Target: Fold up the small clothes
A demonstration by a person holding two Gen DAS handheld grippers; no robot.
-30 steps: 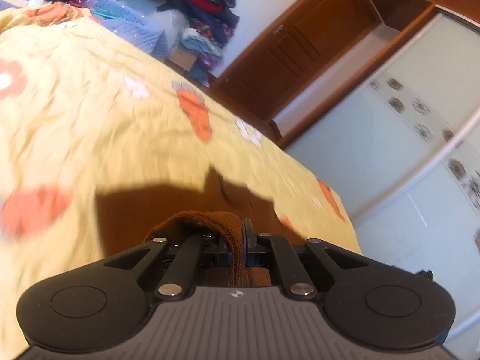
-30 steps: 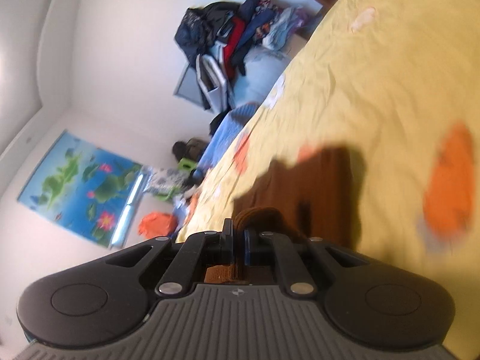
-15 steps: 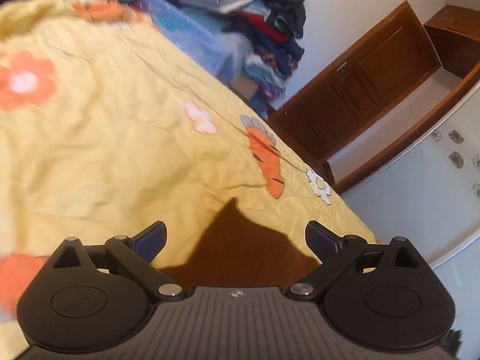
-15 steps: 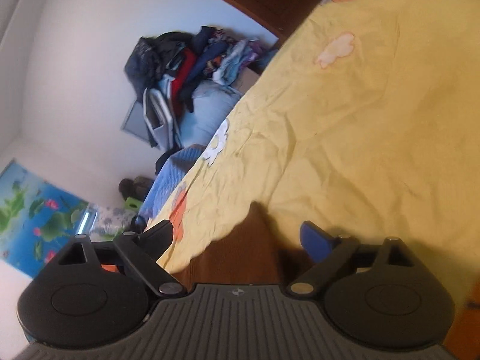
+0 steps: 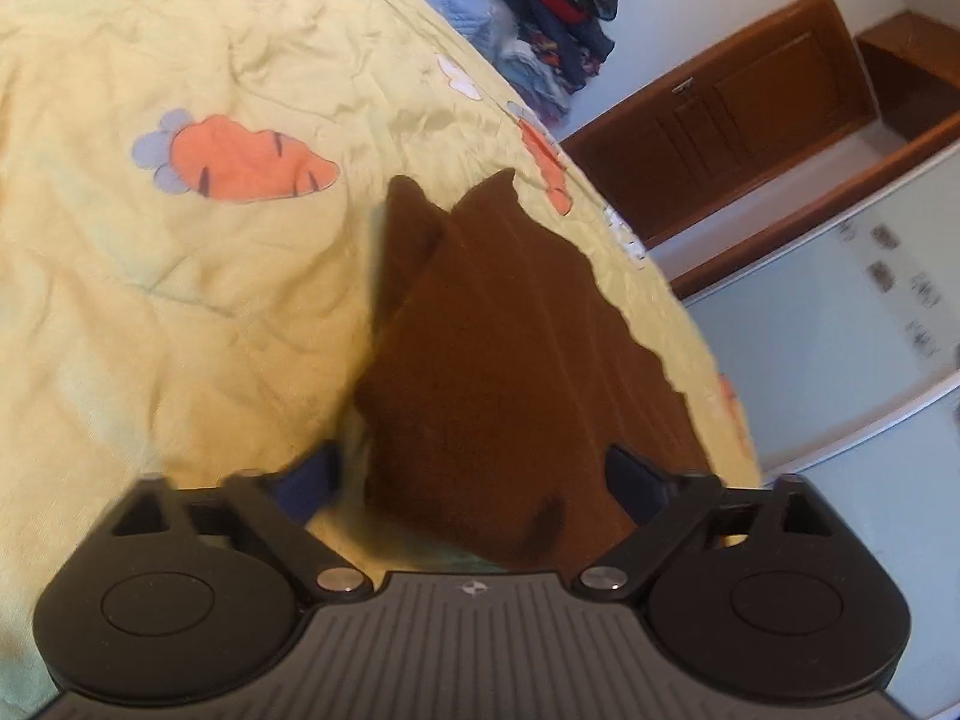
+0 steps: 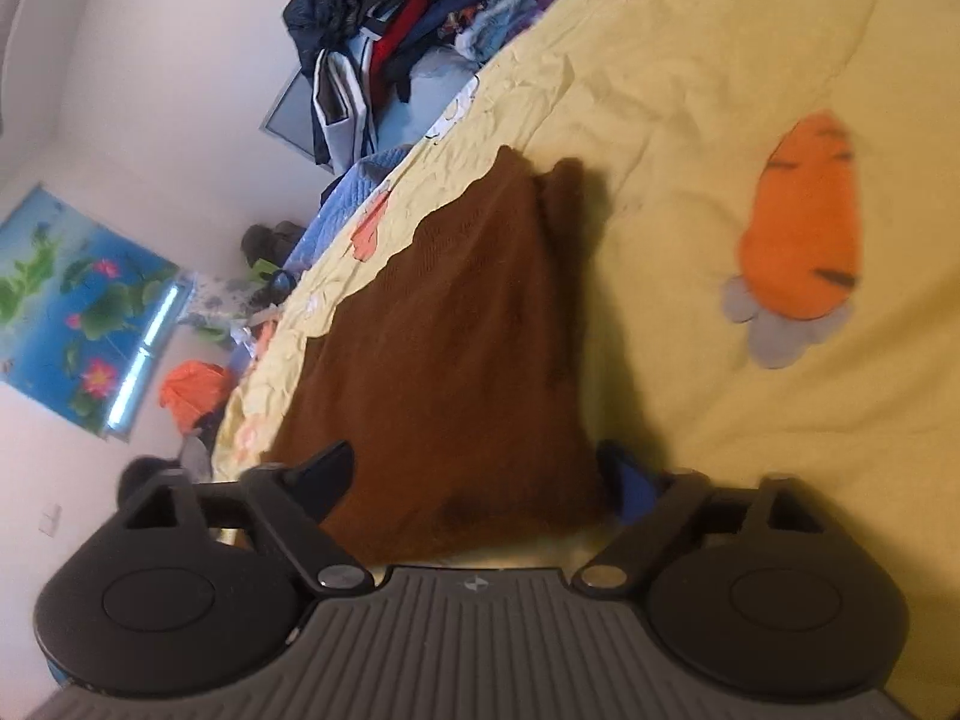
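The brown cloth (image 5: pixel 510 360) lies folded on the yellow bed cover (image 5: pixel 180 312), close to the bed's edge, its near end between the fingers of both my grippers. The risk, as I judge it, is in how that near end sits: the layers look stacked but not perfectly squared, with one narrower flap showing beside the main panel at the far end. If I close on only the top layer, the fold will peel apart when I lift. If I bite too deep, I may pinch the bed cover along with the cloth and drag it up. The cloth's long side also runs near the bed's edge, so a sideways tug could slide it off. My left gripper (image 5: pixel 474 480) has its jaws partly open and closing, with the cloth's near corner between them, and the pads are not yet pressing on it as far as I can see. My right gripper (image 6: pixel 480 480) is the same: jaws partly open and closing around the cloth's near end, the left finger (image 6: pixel 327 471) just over the fabric's edge, nothing gripped yet. Beyond the bed a heap of clothes (image 6: pixel 396 42) sits against the wall.
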